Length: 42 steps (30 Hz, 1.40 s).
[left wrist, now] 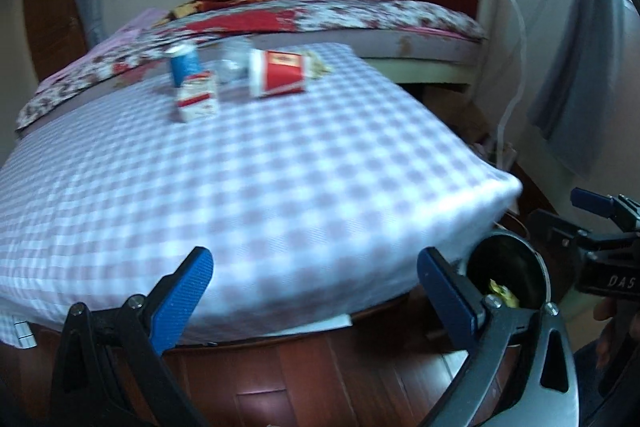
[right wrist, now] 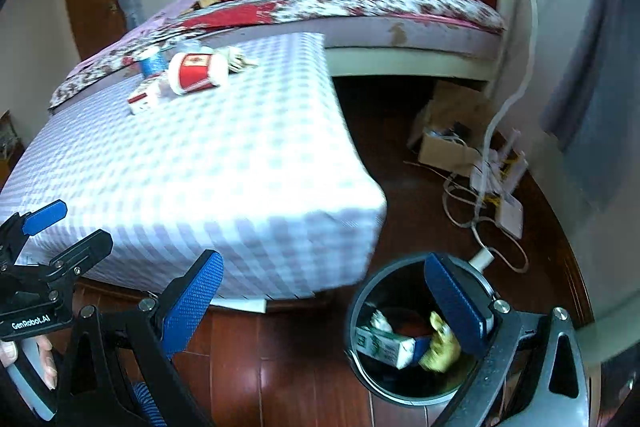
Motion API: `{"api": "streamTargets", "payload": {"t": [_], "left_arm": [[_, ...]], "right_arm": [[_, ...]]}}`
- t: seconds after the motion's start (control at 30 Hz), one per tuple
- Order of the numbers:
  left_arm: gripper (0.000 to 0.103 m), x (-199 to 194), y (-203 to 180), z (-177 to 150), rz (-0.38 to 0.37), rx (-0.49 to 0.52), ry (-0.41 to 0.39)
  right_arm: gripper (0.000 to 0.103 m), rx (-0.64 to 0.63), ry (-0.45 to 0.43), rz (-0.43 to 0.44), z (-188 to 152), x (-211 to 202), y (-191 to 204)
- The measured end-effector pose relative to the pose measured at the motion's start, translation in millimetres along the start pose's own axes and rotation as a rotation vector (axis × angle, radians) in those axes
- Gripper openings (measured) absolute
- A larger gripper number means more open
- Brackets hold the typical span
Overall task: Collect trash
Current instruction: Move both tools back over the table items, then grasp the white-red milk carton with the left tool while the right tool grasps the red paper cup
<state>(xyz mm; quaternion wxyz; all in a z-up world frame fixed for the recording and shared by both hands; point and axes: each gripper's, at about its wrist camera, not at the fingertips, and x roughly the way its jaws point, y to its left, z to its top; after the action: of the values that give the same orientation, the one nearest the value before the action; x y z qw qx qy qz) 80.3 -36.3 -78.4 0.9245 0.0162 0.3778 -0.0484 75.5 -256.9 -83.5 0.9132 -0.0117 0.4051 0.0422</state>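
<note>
A checkered table (left wrist: 260, 187) holds trash at its far end: a red paper cup on its side (left wrist: 278, 73), a red-and-white box (left wrist: 198, 99), a blue can (left wrist: 184, 63), a clear plastic piece (left wrist: 234, 61) and a crumpled wrapper (left wrist: 320, 65). The cup (right wrist: 198, 71) and box (right wrist: 144, 99) also show in the right wrist view. A black bin (right wrist: 416, 331) on the floor holds a green-and-white carton (right wrist: 384, 345) and a yellow wrapper (right wrist: 440, 345). My left gripper (left wrist: 314, 287) is open and empty at the table's near edge. My right gripper (right wrist: 324, 295) is open and empty, one finger over the bin.
A bed (right wrist: 360, 7) with floral sheets stands behind the table. A cardboard box (right wrist: 448, 139), cables and a power strip (right wrist: 508, 211) lie on the wooden floor (right wrist: 280, 367) at the right. The bin (left wrist: 506, 271) sits off the table's near right corner.
</note>
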Motion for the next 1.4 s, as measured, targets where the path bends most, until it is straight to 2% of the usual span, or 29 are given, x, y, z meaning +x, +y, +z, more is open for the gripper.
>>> {"api": "streamTargets", "payload": {"t": [0.23, 0.37, 0.47, 0.53, 0.6, 0.83, 1.1, 1.17, 1.2, 1.23, 1.4], "left_arm": [[0.102, 12.8, 52.9, 30.9, 0.070, -0.059, -0.037], [0.102, 28.7, 83.5, 52.3, 0.095, -0.105, -0.064], [0.091, 50.6, 98.9, 68.6, 0.102, -0.118, -0.066], [0.076, 68.1, 106.8, 78.3, 0.092, -0.125, -0.056], [0.069, 86.4, 114.6, 87.9, 0.077, -0.143, -0.047], [0.069, 125.9, 122.0, 116.6, 0.075, -0.159, -0.041], [0.069, 166.4, 127.2, 134.1, 0.076, -0.161, -0.007], [0.069, 178.1, 131.5, 137.3, 0.079, -0.158, 0.022], [0.067, 181.6, 133.0, 137.9, 0.075, -0.160, 0.032], [0.054, 186.2, 135.5, 137.7, 0.060, -0.164, 0.052], [0.053, 171.7, 140.6, 130.9, 0.084, -0.163, 0.016]], "right_arm": [[0.102, -0.070, -0.034, 0.075, 48.7, 23.2, 50.9], [0.102, -0.096, -0.053, 0.085, 76.5, 42.1, 71.4], [0.102, -0.102, -0.058, 0.072, 99.8, 62.4, 83.0], [0.102, -0.100, -0.053, 0.075, 112.9, 77.0, 88.2], [0.102, -0.099, -0.046, 0.076, 126.2, 93.3, 92.0], [0.102, -0.101, -0.037, 0.082, 164.9, 145.0, 110.3], [0.102, -0.125, -0.019, 0.100, 187.3, 180.7, 124.3], [0.102, -0.134, -0.014, 0.110, 188.2, 185.8, 127.7], [0.102, -0.139, -0.014, 0.114, 188.1, 187.0, 128.6], [0.102, -0.143, -0.015, 0.118, 188.0, 187.9, 130.4], [0.102, -0.148, -0.016, 0.154, 189.5, 192.8, 140.7]]}}
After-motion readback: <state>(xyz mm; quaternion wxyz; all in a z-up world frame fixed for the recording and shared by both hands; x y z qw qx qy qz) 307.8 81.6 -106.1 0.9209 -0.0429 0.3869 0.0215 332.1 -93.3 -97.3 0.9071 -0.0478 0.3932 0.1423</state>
